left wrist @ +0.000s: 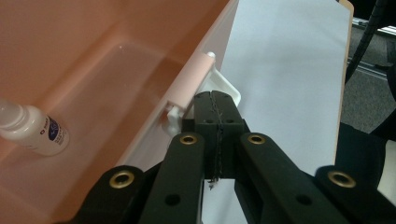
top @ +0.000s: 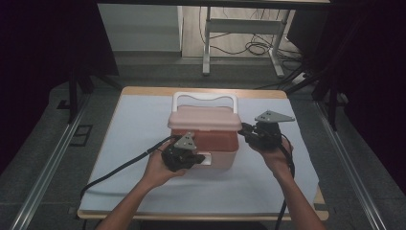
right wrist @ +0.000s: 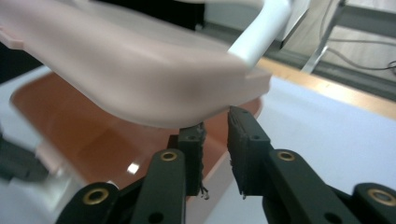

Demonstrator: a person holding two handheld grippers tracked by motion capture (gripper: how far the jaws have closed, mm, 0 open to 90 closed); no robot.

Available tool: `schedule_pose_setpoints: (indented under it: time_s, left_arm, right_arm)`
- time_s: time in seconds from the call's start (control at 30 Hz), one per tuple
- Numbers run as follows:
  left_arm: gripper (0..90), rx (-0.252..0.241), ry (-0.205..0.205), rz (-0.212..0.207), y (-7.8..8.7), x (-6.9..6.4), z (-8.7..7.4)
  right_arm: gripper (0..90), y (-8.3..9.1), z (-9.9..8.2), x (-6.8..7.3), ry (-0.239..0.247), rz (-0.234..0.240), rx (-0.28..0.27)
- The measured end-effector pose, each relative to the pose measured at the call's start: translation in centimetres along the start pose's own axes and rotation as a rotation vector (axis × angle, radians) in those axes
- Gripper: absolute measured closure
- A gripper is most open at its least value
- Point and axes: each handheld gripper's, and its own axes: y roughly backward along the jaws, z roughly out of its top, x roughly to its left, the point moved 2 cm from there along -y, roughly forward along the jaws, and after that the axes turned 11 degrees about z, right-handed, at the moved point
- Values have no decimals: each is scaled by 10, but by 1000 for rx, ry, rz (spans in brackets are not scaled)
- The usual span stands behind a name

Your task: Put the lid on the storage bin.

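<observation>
A table (top: 143, 191) covered in white is seen from above, with a pink box (top: 210, 143) at its centre, lid (top: 205, 118) raised. At seven o'clock of the box, the left gripper (top: 198, 158) is clenched shut beside the front latch (left wrist: 187, 84). At three o'clock, the right gripper (right wrist: 215, 154) is released, jaws parted under the lid's edge. A small bottle (left wrist: 32, 130) lies inside the box.

The box (top: 205, 141) stands mid-table (top: 143, 191), its lid (top: 205, 118) raised above it, handle (top: 205, 98) behind; a small bottle (left wrist: 35, 128) lies inside the box
</observation>
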Motion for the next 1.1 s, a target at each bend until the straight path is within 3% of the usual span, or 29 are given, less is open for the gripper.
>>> schedule_pose_setpoints:
  time_s: [0.3, 0.43, 0.63, 0.9, 1.1]
  left_arm:
    - [900, -4, 6, -4, 0, 0, 0]
    - [900, 1, 0, 0, 0, 0, 0]
    - [900, 1, 3, 0, 0, 0, 0]
    - [900, -2, 10, -3, 0, 0, 0]
    - [900, 2, 9, -1, 0, 0, 1]
  right_arm:
    - [719, -1, -31, 10, 53, 53, 107]
    - [729, 4, -35, 14, 38, 79, 78]
    - [729, 7, -37, 20, 57, 82, 90]
    - [754, 9, -51, 17, 53, 94, 118]
    - [762, 13, -54, 15, 40, 99, 92]
